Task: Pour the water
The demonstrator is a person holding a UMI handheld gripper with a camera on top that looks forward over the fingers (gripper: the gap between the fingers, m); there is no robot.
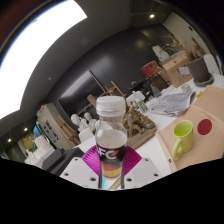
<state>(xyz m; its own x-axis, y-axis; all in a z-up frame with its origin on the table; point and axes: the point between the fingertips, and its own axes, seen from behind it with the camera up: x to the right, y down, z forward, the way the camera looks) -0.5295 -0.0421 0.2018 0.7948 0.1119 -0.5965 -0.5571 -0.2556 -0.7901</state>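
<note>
A clear bottle with a white cap and a black label stands upright between my fingers, lifted and held tilted with the view. My gripper is shut on the bottle, and its magenta pads press on the label from both sides. A lime-green mug stands on the white table just to the right of the bottle, with its mouth open upward. The bottle's base is hidden behind the fingers.
A wooden board with a red round thing lies beyond the mug. Crumpled paper, boxes and clutter fill the back of the table. A bright window is overhead.
</note>
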